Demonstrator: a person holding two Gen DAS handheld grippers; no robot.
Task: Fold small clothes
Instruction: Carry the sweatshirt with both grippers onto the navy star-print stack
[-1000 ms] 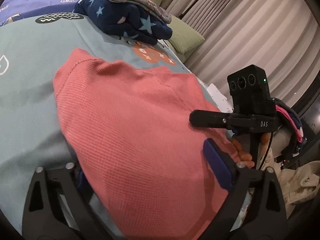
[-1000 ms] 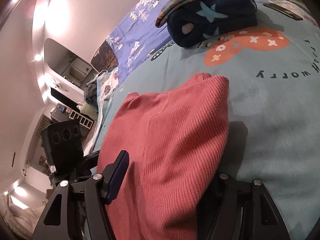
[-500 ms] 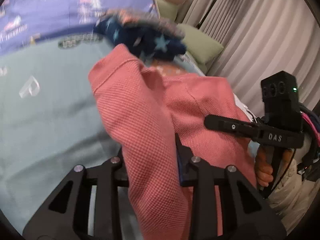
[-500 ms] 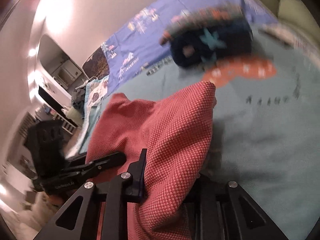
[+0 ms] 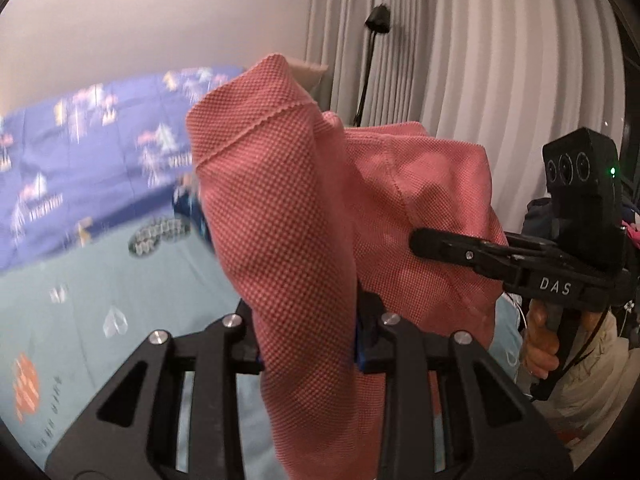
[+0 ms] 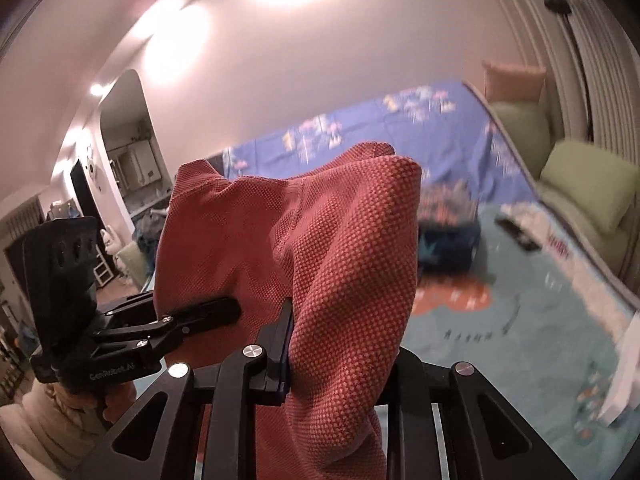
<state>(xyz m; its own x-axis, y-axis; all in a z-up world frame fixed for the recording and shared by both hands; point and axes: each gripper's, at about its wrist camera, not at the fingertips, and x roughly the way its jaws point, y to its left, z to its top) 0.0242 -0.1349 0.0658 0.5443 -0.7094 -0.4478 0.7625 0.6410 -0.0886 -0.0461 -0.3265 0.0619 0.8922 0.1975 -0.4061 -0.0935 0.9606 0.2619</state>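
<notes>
Bed (image 5: 120, 280): teal cover across the lower left of the left view, purple blanket (image 5: 80, 152) behind it.
Curtain (image 5: 500, 60): pale pleats, upper right.
Shirt (image 5: 288, 220): pink knit, lifted off the bed, filling the centre of both views.
Left gripper (image 5: 308, 344): clamped on the shirt's edge.
Right gripper (image 6: 340, 356): clenched on another bunch of the shirt.

We see the red garment (image 5: 288, 216) as a coarse waffle-knit cloth, matt and pebbly (a stitched hem runs near its top). Clamped on it, our left gripper (image 5: 308, 344) is matt black plastic with shiny metal screws. Behind the garment, the printed bedspread (image 5: 80, 272) looks soft, smooth cloth.
</notes>
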